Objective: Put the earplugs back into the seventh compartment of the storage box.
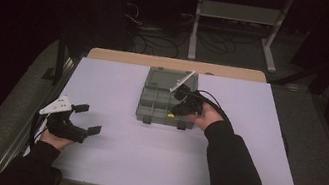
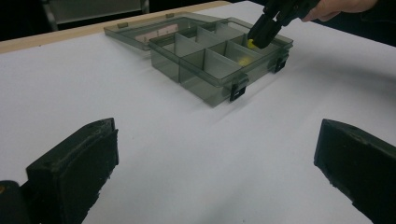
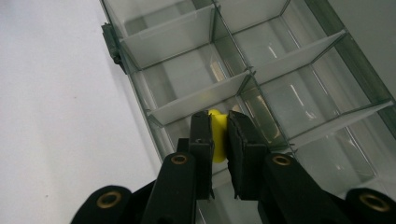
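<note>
A smoky clear organiser box (image 1: 150,103) with dividers stands open at the table's middle, its lid laid back flat. My right gripper (image 1: 177,109) reaches into the box's near right corner, shut on a small yellow piece (image 3: 217,122) that shows between its pads. It hovers tilted over a compartment (image 3: 196,100) beside the box's latch side. From the left gripper view, the yellow piece (image 2: 252,44) sits at the tip of the right gripper (image 2: 264,30), and a paler yellow spot (image 2: 243,59) lies below it in the compartment. My left gripper (image 1: 87,119) rests open near the table's left edge, its jaws (image 2: 215,163) empty.
The box (image 2: 205,88) has two black latches on its near wall. White table surface (image 1: 141,159) spreads in front of and beside it. A wooden strip (image 1: 177,64) runs along the far edge, with a metal frame and cables on the dark floor beyond.
</note>
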`<action>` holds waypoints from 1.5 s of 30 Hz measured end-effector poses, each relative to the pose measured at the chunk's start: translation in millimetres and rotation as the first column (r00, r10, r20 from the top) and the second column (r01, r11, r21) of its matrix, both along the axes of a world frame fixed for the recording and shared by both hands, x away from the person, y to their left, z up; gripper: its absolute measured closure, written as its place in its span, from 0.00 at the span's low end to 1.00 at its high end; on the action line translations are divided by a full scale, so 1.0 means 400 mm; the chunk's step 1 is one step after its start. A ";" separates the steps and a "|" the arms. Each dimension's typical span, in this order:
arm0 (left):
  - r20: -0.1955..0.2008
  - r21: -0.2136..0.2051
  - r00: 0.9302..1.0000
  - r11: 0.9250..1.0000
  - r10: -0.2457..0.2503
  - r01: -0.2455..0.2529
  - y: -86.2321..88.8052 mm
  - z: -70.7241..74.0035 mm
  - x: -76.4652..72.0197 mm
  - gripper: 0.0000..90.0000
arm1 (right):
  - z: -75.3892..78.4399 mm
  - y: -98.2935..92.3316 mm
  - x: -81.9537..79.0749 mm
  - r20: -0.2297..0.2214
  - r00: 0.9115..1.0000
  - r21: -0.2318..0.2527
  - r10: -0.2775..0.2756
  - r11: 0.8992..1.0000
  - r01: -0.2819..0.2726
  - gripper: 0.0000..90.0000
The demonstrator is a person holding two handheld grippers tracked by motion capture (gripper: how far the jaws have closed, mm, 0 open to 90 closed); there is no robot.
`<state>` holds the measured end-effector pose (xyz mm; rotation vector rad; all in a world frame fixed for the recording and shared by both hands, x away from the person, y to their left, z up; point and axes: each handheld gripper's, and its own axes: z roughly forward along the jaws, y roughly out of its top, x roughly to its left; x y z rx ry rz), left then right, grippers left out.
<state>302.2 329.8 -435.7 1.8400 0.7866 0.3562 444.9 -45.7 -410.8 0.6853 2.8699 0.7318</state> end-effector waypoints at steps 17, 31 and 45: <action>-0.002 0.001 1.000 1.000 -0.001 0.001 -0.001 -0.001 0.000 0.00 | 0.035 -0.024 -0.016 0.051 0.997 0.020 -0.049 0.999 0.048 0.39; 0.000 0.005 1.000 1.000 0.001 -0.001 0.000 0.000 -0.001 0.00 | 0.056 -0.078 -0.041 0.073 0.992 0.054 -0.098 0.994 0.094 0.00; 0.002 0.004 1.000 1.000 0.001 -0.001 0.000 0.001 -0.001 0.00 | 0.053 -0.158 -0.089 0.087 0.983 0.137 -0.160 0.980 0.147 0.00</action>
